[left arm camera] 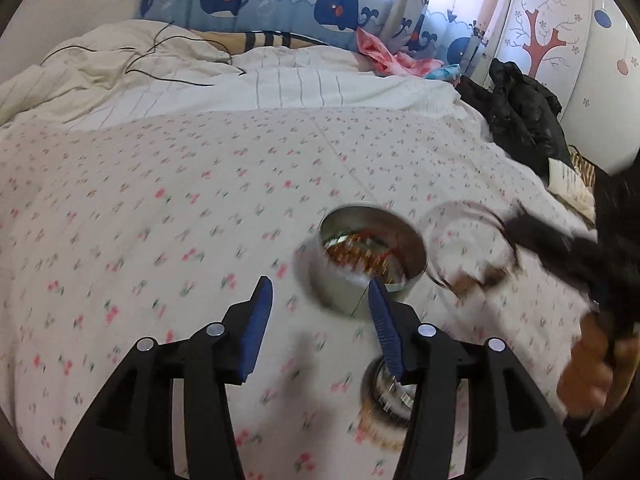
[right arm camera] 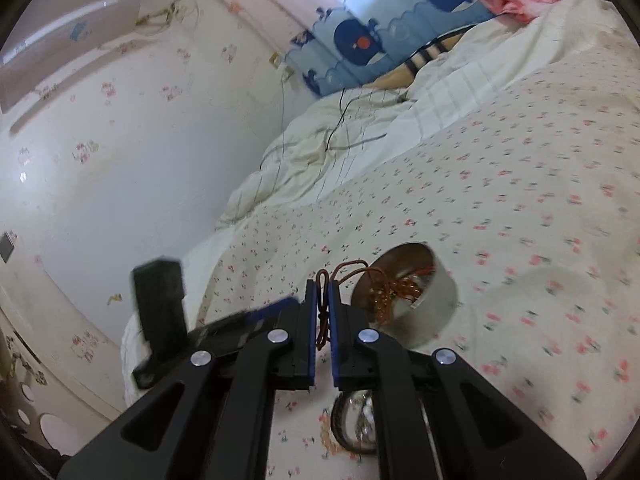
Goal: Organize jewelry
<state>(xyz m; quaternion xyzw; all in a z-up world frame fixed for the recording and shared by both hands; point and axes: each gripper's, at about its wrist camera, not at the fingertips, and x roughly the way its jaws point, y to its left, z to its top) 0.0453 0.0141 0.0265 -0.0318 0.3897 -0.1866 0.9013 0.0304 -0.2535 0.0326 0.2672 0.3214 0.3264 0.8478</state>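
Observation:
A round metal tin (left arm camera: 338,290) stands on the floral bedsheet (left arm camera: 160,220) with gold and red jewelry inside. My left gripper (left arm camera: 320,286) hovers just in front of it, open, with nothing between its blue pads. At the right, blurred, my right gripper (left arm camera: 520,226) is shut on a brown cord necklace (left arm camera: 496,276), a hand (left arm camera: 592,368) behind it. In the right wrist view my right gripper (right arm camera: 322,286) pinches that brown cord (right arm camera: 320,316), which loops toward the tin (right arm camera: 436,300). A small round case (left arm camera: 380,404) lies under the left gripper's right finger.
The small round case (right arm camera: 354,424) lies near the bed's edge. A crumpled white duvet (left arm camera: 140,76) with a black cable (left arm camera: 168,76) lies at the far side. A black jacket (left arm camera: 520,112) is heaped at the right. A papered wall (right arm camera: 120,140) runs along the bed.

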